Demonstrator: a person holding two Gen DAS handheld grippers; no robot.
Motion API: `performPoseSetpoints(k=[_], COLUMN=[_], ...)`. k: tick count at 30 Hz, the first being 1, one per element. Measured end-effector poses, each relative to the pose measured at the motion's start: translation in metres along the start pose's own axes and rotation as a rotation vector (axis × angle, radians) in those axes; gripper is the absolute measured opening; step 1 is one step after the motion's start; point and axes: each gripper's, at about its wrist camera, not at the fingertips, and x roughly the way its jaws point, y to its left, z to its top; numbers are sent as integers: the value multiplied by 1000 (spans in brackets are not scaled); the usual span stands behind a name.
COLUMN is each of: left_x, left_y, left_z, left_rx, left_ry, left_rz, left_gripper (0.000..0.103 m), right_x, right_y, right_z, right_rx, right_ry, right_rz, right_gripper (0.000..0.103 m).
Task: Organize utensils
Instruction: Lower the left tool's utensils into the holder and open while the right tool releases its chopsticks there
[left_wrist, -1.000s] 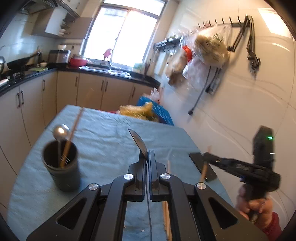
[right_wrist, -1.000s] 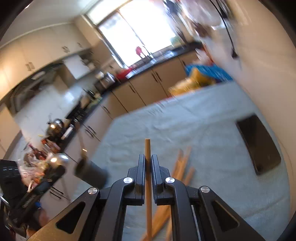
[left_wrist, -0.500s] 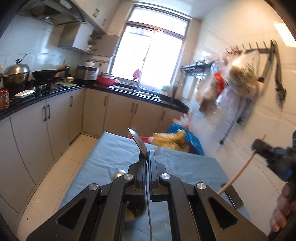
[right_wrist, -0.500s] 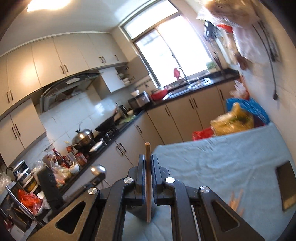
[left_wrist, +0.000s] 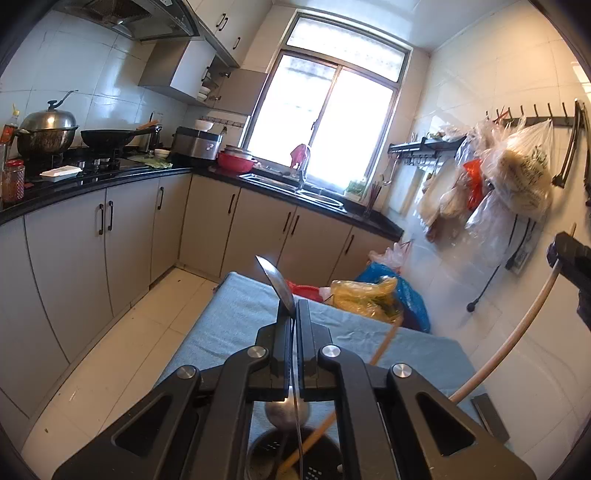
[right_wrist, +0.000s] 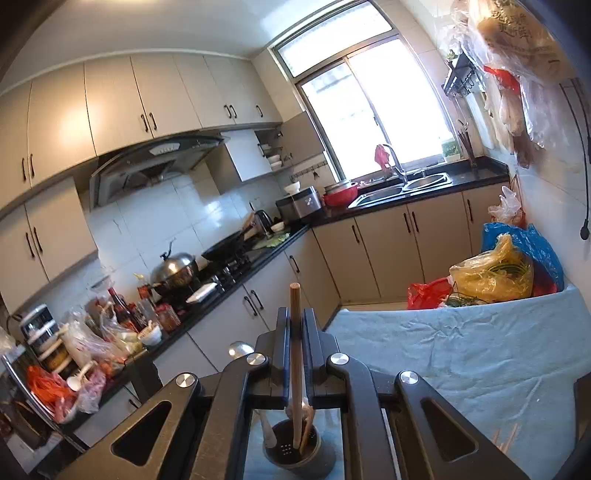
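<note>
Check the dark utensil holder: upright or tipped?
Upright: the utensil holder stands on the blue cloth, mouth upward, with a spoon standing inside.

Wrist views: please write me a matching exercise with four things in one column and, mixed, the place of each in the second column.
Things:
1. chopstick
2. metal utensil
3. dark cup
4. red bowl

Places:
a. on the counter, beside the sink
b. clamped in the left tool
c. on the blue cloth
d. clamped in the right tool

Pairs: 1-d, 2-b, 3-c, 4-a
</note>
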Motion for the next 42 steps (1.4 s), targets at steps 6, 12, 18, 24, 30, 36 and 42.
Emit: performPoseSetpoints(k=[6, 12, 18, 24, 30, 36, 42], left_x=[10, 12, 14, 13, 12, 12, 10], left_y=[9, 8, 13, 11, 12, 13, 13], left_z=[-14, -27, -32, -39, -44, -46, -47], left_rx=[14, 36, 26, 35, 32, 30, 28], left_ry=[0, 12, 41, 63, 78, 84, 81], left_rz=[13, 11, 5, 0, -4, -4, -3], left_gripper=[2, 2, 2, 2, 2, 2, 5], right_x=[33, 55, 67, 78, 76, 75, 71], right_y=[-1, -9, -16, -19, -15, -11, -8], right_z=[-23, -45, -60, -72, -75, -76, -75], right_rx=[-41, -37, -21, -16, -38, -48, -48], right_ry=[64, 143, 198, 241, 238, 239, 243], right_rz=[-27, -33, -41, -57, -75, -80, -78], right_gripper=[7, 7, 7, 7, 8, 8, 8])
